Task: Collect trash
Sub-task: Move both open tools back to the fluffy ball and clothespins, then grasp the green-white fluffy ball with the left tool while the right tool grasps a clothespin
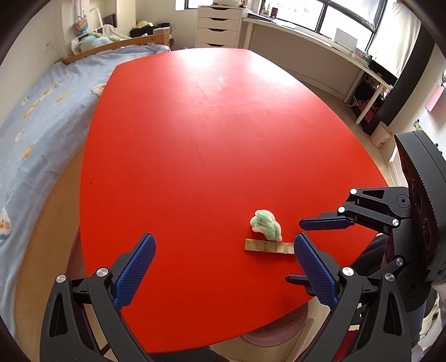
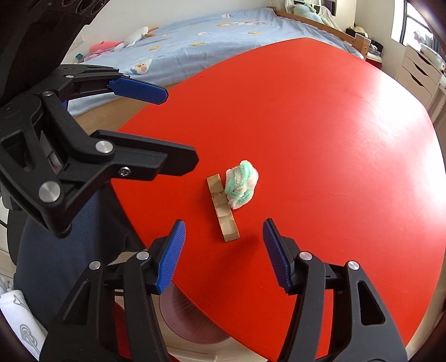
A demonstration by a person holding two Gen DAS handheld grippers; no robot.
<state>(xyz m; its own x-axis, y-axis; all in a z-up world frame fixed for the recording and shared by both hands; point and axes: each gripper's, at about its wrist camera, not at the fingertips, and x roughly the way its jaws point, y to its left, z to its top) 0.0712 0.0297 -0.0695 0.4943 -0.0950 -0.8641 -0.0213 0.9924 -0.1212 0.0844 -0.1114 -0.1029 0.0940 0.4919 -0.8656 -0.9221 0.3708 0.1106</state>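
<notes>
Both the left gripper (image 1: 224, 245) and the right gripper (image 2: 223, 231) tilt steeply downward, jaws apart and empty

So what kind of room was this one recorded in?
Most likely a bedroom that doubles as a study: a bed with a blue duvet, a white drawer unit and a long desk under the window surround the red table.

The red surface (image 1: 195, 125) is bare and wide; only a wooden stick (image 2: 223, 207) and a fluffy ball (image 2: 241, 183) lie touching near its edge; the bed (image 1: 41, 111) stands just beside it.
</notes>
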